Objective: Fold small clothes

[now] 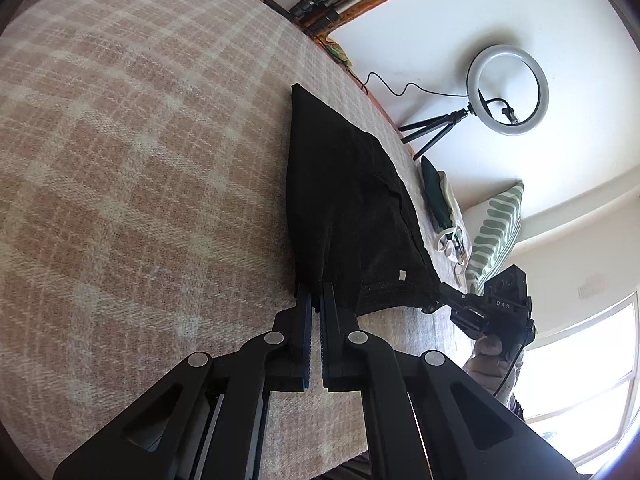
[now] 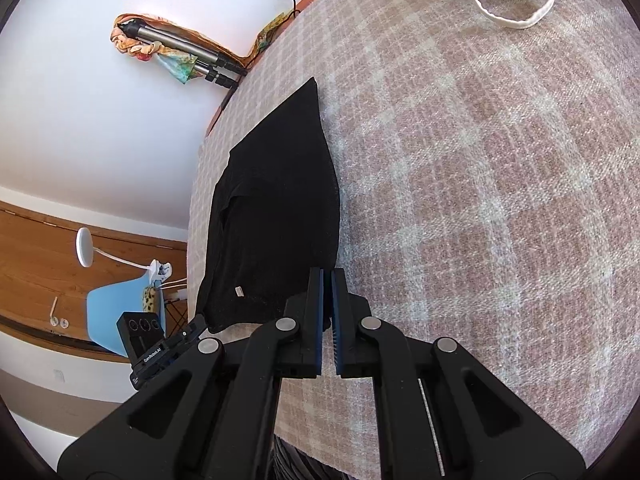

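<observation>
Black garment (image 1: pixel 352 216) lies flat on the plaid blanket (image 1: pixel 140 180), near its far edge, already narrowed to a long panel. I have both near corners: left claw (image 1: pixel 316 294) clamped tight on one, right claw (image 2: pixel 327 280) clamped tight on the other, jaws fully closed on cloth.

Risks, biggest first:
- Uneven carry. If one hand leads, the fold line skews and the far corners miss.
- Pinch depth. Each bite is only on the hem; thin knit could slip out mid-lift, or I've caught just the top layer and the stack splits.
- Blanket is nappy, so the underside may drag and bunch.
- White tag (image 2: pixel 239 290) may end up outside.

Surface: soft bed, no firm backing for creasing. Room: white wall, ring light (image 1: pixel 507 92) on a tripod, striped pillow (image 1: pixel 496 232), tote handle (image 2: pixel 514 4) further along the bed, blue chair (image 2: pixel 120 312).
</observation>
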`<state>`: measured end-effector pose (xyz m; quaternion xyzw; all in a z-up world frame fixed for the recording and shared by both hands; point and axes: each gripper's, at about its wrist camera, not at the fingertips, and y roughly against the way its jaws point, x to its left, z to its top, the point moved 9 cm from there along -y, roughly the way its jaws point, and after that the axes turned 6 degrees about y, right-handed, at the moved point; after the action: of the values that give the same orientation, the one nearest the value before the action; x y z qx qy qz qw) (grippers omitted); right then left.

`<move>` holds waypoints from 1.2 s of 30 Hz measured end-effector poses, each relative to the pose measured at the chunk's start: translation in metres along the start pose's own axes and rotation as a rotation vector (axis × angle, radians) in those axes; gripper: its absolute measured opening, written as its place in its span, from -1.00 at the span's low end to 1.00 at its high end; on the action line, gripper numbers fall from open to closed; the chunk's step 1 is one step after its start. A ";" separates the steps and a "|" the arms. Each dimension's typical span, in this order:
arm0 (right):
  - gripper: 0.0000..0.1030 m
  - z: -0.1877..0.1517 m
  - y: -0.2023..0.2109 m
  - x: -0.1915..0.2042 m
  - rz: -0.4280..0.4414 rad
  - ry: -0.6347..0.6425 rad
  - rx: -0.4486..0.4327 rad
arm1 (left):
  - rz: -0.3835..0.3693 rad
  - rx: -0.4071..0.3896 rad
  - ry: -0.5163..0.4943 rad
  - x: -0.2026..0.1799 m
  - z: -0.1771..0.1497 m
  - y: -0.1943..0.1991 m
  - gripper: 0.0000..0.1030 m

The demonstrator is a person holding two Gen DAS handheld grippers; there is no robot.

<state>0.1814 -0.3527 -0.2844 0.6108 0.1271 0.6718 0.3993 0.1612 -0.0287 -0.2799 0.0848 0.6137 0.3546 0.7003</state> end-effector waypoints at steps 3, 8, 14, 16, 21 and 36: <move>-0.90 0.004 0.003 0.004 -0.045 0.045 0.001 | -0.003 0.016 -0.024 -0.005 0.004 0.001 -0.96; -0.86 -0.008 -0.003 -0.004 -0.211 0.175 0.090 | 0.109 0.083 -0.100 0.008 -0.007 0.000 -0.79; -0.12 0.035 0.021 0.005 -0.184 0.222 -0.063 | 0.120 -0.020 -0.124 0.002 0.029 0.018 -0.63; -0.12 0.057 0.020 0.009 -0.160 0.216 -0.105 | 0.127 -0.056 -0.133 -0.005 0.051 0.012 -0.54; -0.12 0.101 0.005 0.015 -0.150 0.225 -0.145 | 0.144 -0.087 -0.126 -0.014 0.099 -0.014 -0.34; -0.11 0.149 -0.076 0.011 -0.171 0.242 -0.088 | 0.174 -0.093 -0.137 -0.014 0.154 -0.079 -0.11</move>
<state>0.3485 -0.3436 -0.2936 0.4944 0.1964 0.7089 0.4632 0.3334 -0.0459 -0.2769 0.1291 0.5373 0.4357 0.7105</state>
